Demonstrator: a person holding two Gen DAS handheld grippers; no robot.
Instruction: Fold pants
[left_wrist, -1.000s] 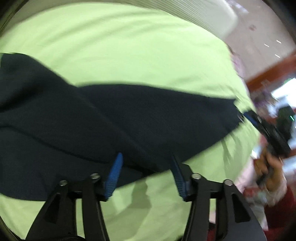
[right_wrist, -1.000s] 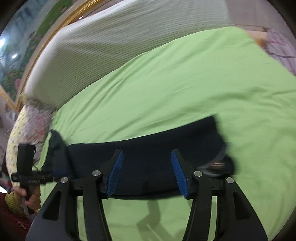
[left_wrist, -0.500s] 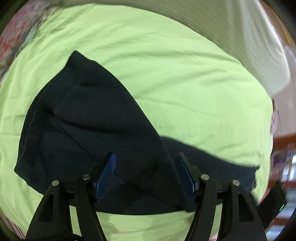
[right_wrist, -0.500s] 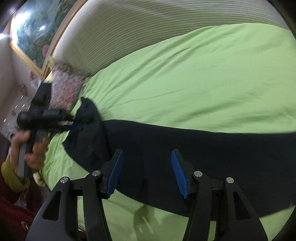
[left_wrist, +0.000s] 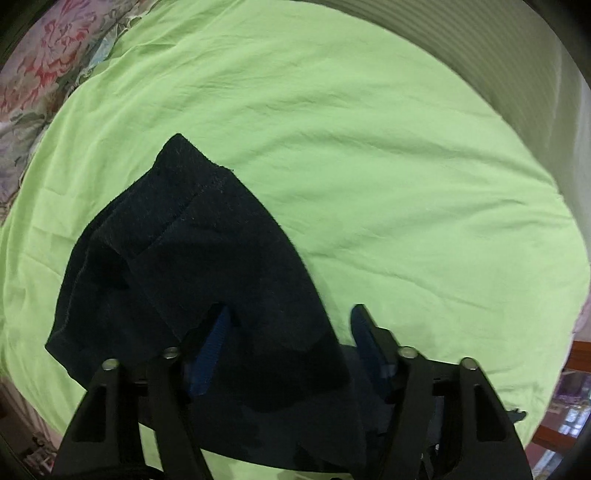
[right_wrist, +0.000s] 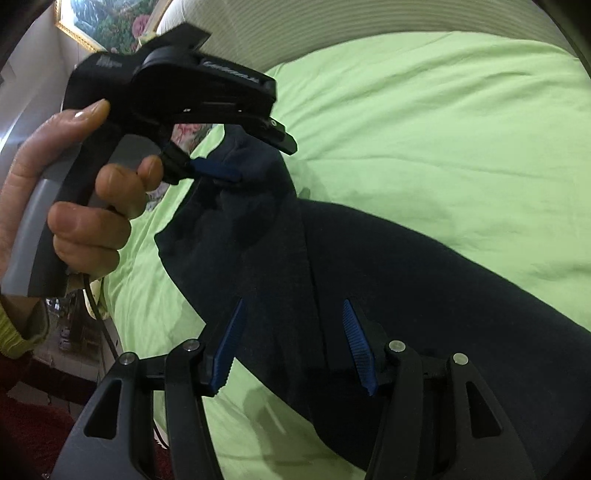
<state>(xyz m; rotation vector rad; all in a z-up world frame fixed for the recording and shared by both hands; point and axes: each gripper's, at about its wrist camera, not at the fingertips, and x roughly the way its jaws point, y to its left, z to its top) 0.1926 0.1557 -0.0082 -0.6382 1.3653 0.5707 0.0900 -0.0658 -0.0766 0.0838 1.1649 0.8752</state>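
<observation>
Dark navy pants (left_wrist: 207, 266) lie on a light green bedsheet (left_wrist: 369, 166). In the left wrist view their end is draped up over my left gripper (left_wrist: 290, 336), whose blue-padded jaws stand apart with cloth lying between and over them. In the right wrist view the pants (right_wrist: 369, 280) run as a long band from lower right to upper left. My right gripper (right_wrist: 291, 339) is open and hovers over the band, holding nothing. The left gripper (right_wrist: 218, 170) shows there at upper left in a hand, with a raised fold of cloth at its blue tip.
A floral pillow (left_wrist: 40, 62) lies at the bed's left edge. A ribbed white headboard (right_wrist: 332, 18) runs along the far side, with a framed picture (right_wrist: 107, 22) on the wall. The bed's near edge and a dark red floor (right_wrist: 33, 435) show at lower left.
The left gripper has swung over the pants' end and come much closer to the right one, and cloth now drapes over its jaws. The right gripper stays open over the band.
</observation>
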